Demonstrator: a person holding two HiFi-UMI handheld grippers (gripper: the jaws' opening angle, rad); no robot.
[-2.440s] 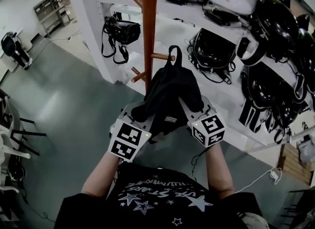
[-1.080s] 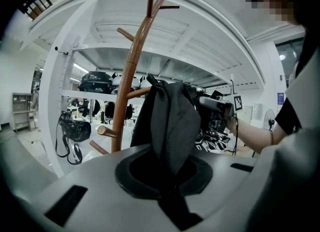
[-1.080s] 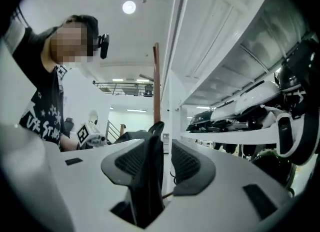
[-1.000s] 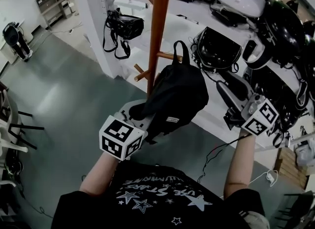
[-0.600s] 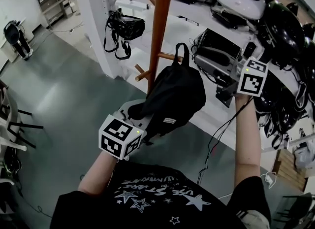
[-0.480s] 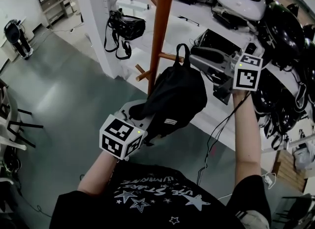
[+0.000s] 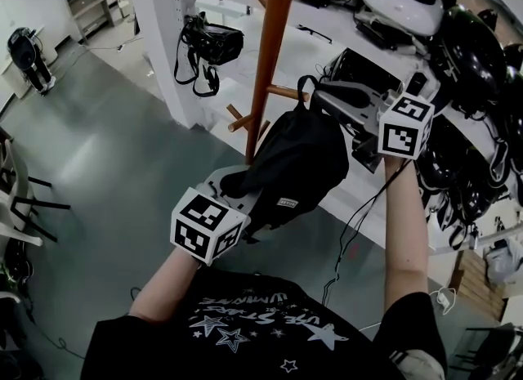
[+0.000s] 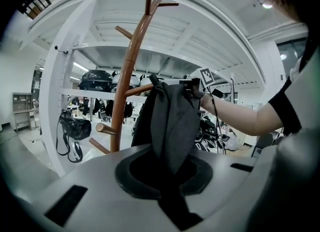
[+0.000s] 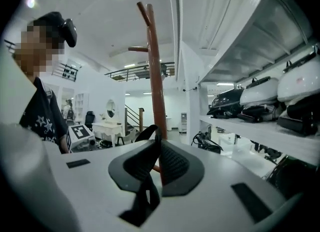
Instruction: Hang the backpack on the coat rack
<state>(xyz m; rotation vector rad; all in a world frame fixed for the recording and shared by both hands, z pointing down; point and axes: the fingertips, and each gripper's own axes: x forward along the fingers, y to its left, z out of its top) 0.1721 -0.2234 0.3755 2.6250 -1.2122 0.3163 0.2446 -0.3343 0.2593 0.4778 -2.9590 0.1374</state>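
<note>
Soft, light backpack (image 7: pixel 298 158): left hand-held gripper (image 8: pixel 167 171) clenches its fabric. Right hand-held gripper's (image 9: pixel 158 143) jaws are closing on its loop (image 9: pixel 145 131) beside the rack (image 7: pixel 268 51).

Black short-sleeved T-shirt (image 7: pixel 261 325), white stars and lettering printed on it; forearms bare; dark headset (image 9: pixel 68 29) worn. Left tool (image 7: pixel 245 193) and right tool (image 7: pixel 320 95): pale grey shells, dark pads (image 9: pixel 172 166), a black-and-white marker cube (image 7: pixel 404 127) on each; right tool's jaws closing on the backpack (image 7: pixel 298 158); thin black cable (image 7: pixel 357 221) hangs below the right tool.
</note>
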